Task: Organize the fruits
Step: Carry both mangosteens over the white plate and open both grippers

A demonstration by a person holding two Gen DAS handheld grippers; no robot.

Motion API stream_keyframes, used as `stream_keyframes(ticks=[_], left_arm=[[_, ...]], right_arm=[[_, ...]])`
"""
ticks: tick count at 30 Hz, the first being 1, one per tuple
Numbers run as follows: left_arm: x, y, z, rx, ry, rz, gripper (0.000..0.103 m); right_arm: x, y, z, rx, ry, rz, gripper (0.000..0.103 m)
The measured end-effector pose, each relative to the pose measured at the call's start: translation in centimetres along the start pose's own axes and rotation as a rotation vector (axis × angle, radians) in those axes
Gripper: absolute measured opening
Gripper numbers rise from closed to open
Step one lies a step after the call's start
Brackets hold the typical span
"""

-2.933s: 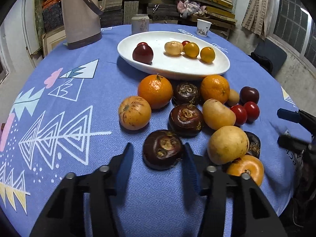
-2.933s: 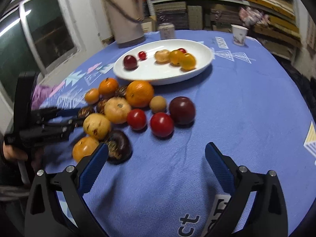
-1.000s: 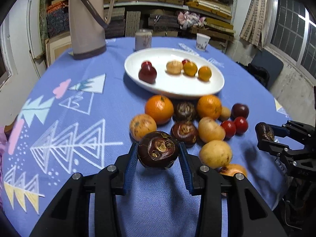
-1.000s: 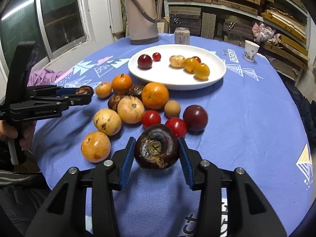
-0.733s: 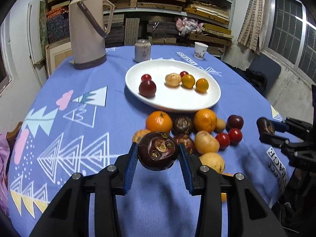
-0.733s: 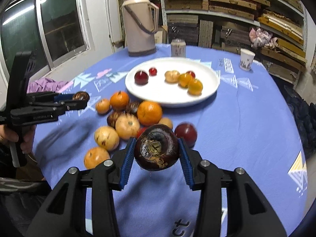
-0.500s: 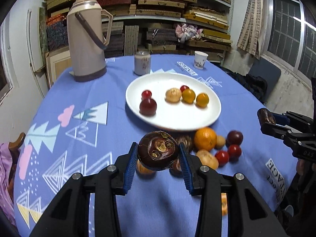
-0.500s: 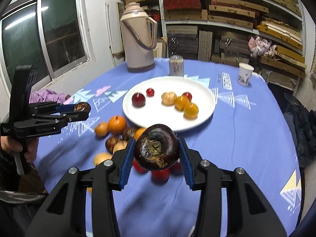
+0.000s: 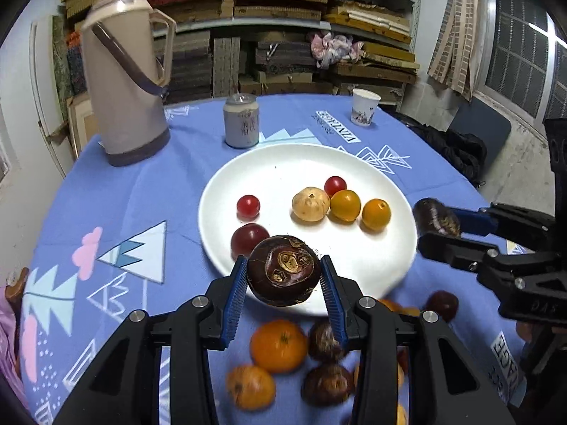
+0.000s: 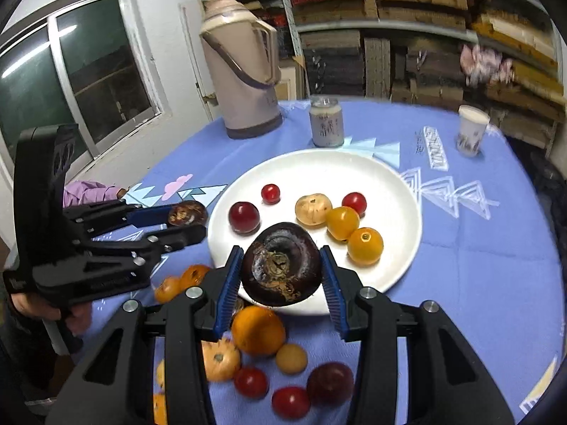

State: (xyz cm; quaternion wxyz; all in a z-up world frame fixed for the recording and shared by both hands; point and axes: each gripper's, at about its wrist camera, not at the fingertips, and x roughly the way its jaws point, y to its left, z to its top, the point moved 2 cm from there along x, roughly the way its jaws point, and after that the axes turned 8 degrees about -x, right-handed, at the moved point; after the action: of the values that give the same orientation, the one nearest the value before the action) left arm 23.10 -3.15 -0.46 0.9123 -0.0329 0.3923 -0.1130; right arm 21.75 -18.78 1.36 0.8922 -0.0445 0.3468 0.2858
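My left gripper [image 9: 283,276] is shut on a dark brown round fruit [image 9: 283,269] and holds it in the air over the near rim of the white plate [image 9: 372,258]. My right gripper [image 10: 281,269] is shut on a second dark brown fruit [image 10: 281,264], also raised over the plate's near rim [image 10: 400,265]. Each gripper shows in the other's view: the right one with its fruit [image 9: 436,216] at the plate's right edge, the left one with its fruit [image 10: 187,213] at the plate's left edge. The plate holds several small red, yellow and tan fruits.
Loose oranges, dark fruits and red fruits lie on the blue tablecloth below the grippers [image 9: 278,345] [image 10: 258,329]. A tall beige thermos [image 9: 124,71], a jar [image 9: 241,124] and a paper cup [image 9: 364,106] stand behind the plate. Shelves line the back wall.
Both grippers closed on dark fruits from the pile, lifted them, and have moved forward and up toward the plate, which is now nearer in both views.
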Motion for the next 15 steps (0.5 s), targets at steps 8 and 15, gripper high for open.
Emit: stream_keyframes(ticks=[8,15], left_arm=[[3.6,-0.2,0.7,0.003,0.051,0.0,0.042],[5.7,-0.3,0.6,0.01,0.083,0.017,0.042]], right_arm=[[4.4,-2.0,-0.3,0.08,0.09,0.035,0.043],[7.0,-2.8,-0.5,0.112,0.145,0.021,0.044]])
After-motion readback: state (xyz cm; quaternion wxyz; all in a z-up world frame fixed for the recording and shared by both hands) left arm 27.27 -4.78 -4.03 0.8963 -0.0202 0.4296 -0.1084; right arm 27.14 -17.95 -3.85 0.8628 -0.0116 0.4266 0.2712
